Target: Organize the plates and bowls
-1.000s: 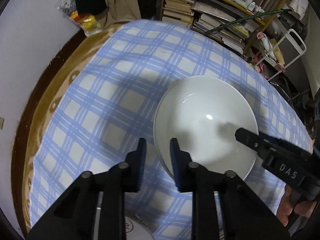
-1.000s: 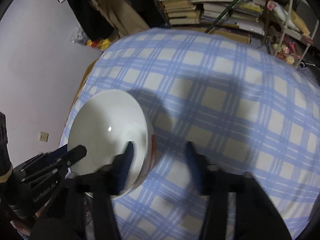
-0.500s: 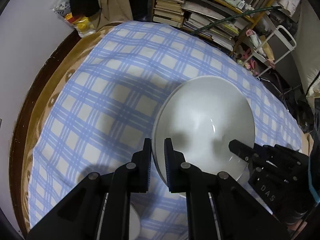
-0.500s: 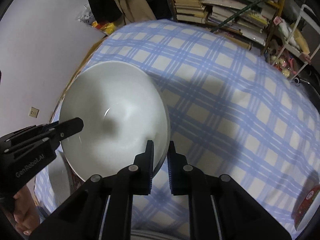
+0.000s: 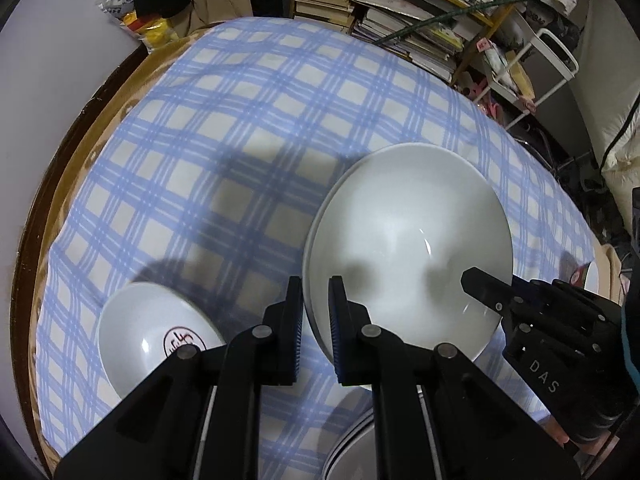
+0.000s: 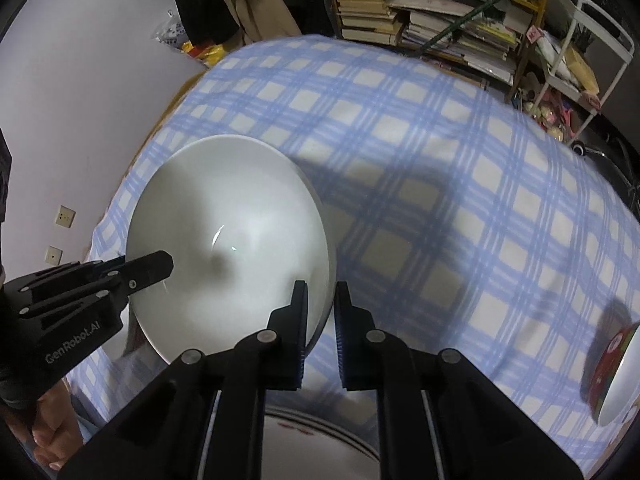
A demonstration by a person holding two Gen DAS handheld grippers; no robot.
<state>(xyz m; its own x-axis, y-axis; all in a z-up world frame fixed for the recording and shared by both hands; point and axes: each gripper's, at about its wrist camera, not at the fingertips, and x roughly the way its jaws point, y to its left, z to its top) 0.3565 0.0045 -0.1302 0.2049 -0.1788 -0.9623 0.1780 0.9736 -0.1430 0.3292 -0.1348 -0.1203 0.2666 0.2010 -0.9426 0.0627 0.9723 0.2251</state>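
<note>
A large white bowl (image 5: 408, 240) is held in the air above the blue checked tablecloth (image 5: 240, 120). It looks like two nested bowls. My left gripper (image 5: 314, 292) is shut on its left rim. My right gripper (image 6: 320, 300) is shut on its right rim; the bowl also shows in the right wrist view (image 6: 232, 248). Each gripper appears in the other's view, the right one (image 5: 472, 280) and the left one (image 6: 160, 264). A small white bowl with a red mark (image 5: 156, 332) sits on the cloth at lower left.
A stack of plates (image 5: 356, 452) lies below the grippers, also in the right wrist view (image 6: 320, 440). A red-patterned bowl (image 6: 616, 376) stands at the right edge. Shelves of books (image 5: 400, 12) and a white rack (image 6: 592, 40) stand beyond the table.
Both grippers closed on the bowl's rim and lifted it. The views rose, so the small bowl and the plate stack came into sight.
</note>
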